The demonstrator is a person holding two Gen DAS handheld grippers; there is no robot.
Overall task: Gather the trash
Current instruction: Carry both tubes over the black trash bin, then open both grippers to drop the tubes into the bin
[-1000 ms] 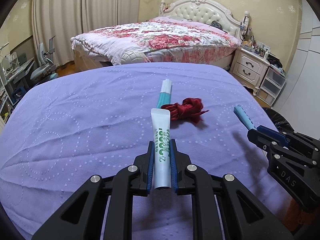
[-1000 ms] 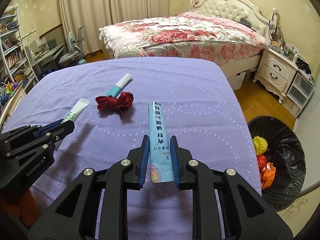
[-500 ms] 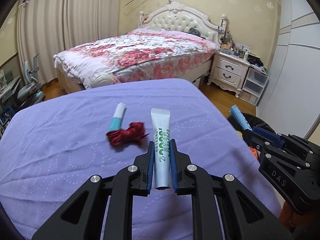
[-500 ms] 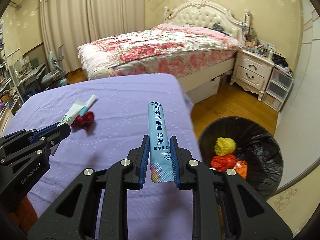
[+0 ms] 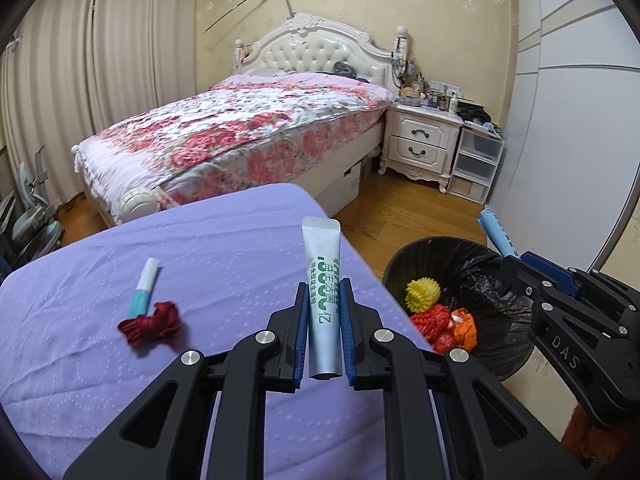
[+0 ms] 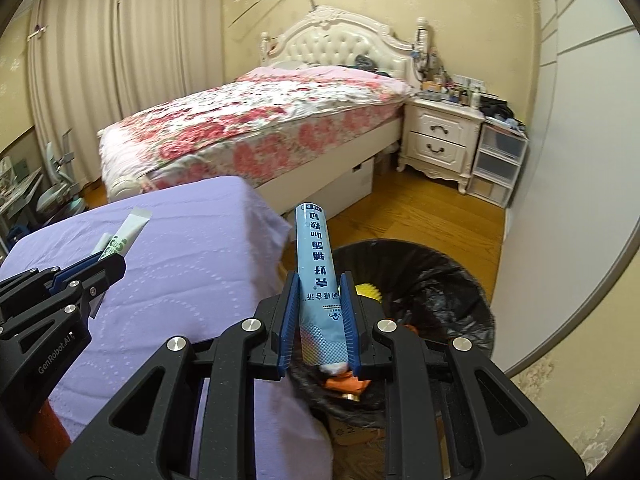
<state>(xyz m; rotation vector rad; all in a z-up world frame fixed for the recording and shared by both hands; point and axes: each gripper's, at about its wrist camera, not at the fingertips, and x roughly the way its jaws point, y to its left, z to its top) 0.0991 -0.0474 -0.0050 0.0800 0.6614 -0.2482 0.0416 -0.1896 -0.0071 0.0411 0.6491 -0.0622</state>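
My left gripper is shut on a white tube with green print, held above the right edge of the purple-covered table. My right gripper is shut on a light blue tube and hangs over the black-lined bin, which sits on the floor beside the table. The bin holds yellow, red and orange scraps. On the table lie a red cord bundle and a teal-and-white tube just behind it. The right gripper shows at the right of the left wrist view.
A bed with a floral cover stands behind the table, with a white nightstand and plastic drawers to its right. Wooden floor lies between bed and bin. A pale wall panel rises right of the bin.
Both grippers have swung right with their tubes, from over the middle of the table toward its right edge. The bin has come into full view, and the right gripper now hangs over it.
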